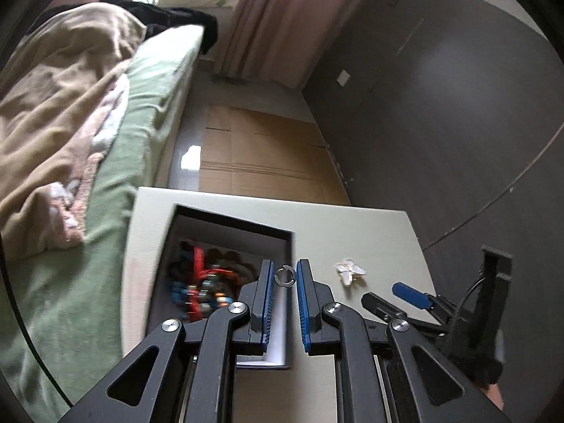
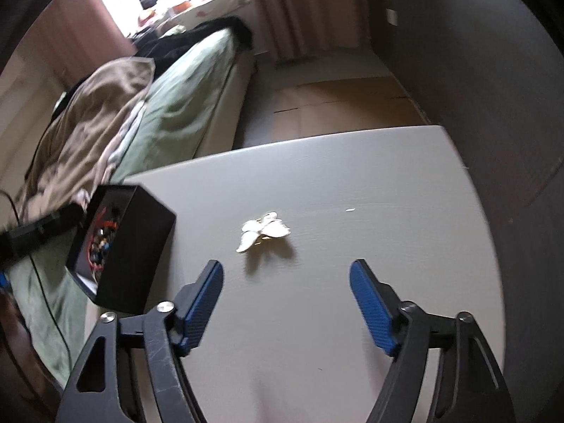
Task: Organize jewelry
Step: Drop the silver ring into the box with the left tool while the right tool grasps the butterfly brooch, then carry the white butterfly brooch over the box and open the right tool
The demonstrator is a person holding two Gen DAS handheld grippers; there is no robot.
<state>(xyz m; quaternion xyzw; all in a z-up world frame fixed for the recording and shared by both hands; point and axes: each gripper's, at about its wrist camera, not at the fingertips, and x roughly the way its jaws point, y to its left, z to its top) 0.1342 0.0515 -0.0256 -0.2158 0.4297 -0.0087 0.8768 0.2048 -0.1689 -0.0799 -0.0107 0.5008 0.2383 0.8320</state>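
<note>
My left gripper (image 1: 284, 278) is shut on a small silver ring (image 1: 284, 276), pinched between its blue pads just above the black jewelry box (image 1: 232, 227). The box sits at the table's left edge and holds several red and blue beaded bracelets (image 1: 204, 282). A white butterfly-shaped piece (image 1: 350, 271) lies on the table to the right of the box. In the right wrist view that butterfly piece (image 2: 263, 234) lies just beyond my right gripper (image 2: 286, 275), which stands open over the bare tabletop with nothing between its fingers. The box (image 2: 141, 243) is to its left.
The light grey table (image 2: 370, 183) ends at a far edge. A bed with a green sheet (image 1: 105, 218) and a tan blanket (image 1: 60, 105) lies to its left. Flattened cardboard (image 1: 264, 151) lies on the floor beyond. A dark wall (image 1: 458, 105) runs along the right.
</note>
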